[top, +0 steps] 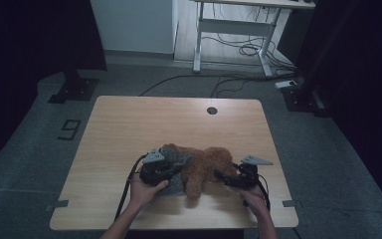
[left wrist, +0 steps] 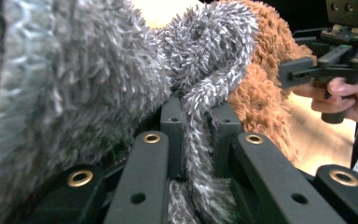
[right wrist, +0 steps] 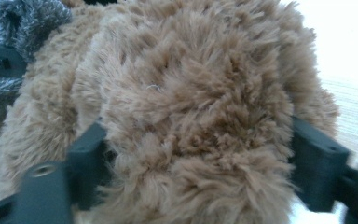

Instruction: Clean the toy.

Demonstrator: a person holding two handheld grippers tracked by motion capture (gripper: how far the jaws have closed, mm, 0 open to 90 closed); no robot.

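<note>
A brown fluffy plush piece point(top: 206, 167) lies on the wooden table point(top: 144, 124) toward its front edge, and a grey fluffy piece point(top: 179, 162) overlaps its left end. My left gripper point(left wrist: 196, 126) is shut on a thin fold of the grey fur point(left wrist: 193, 140), which runs up between the jaws. The rest of the grey fur point(left wrist: 74, 84) bulges at the left. My right gripper point(right wrist: 198, 154) comes in from the right, and its jaws press on both sides of a thick lobe of the brown plush point(right wrist: 191, 107). A hand holds each gripper from the front edge.
A round cable hole point(top: 212, 110) sits near the table's far edge. Beyond the table stand a white desk frame point(top: 234, 30) with cables on the floor and a dark stand base point(top: 74, 84) at the left.
</note>
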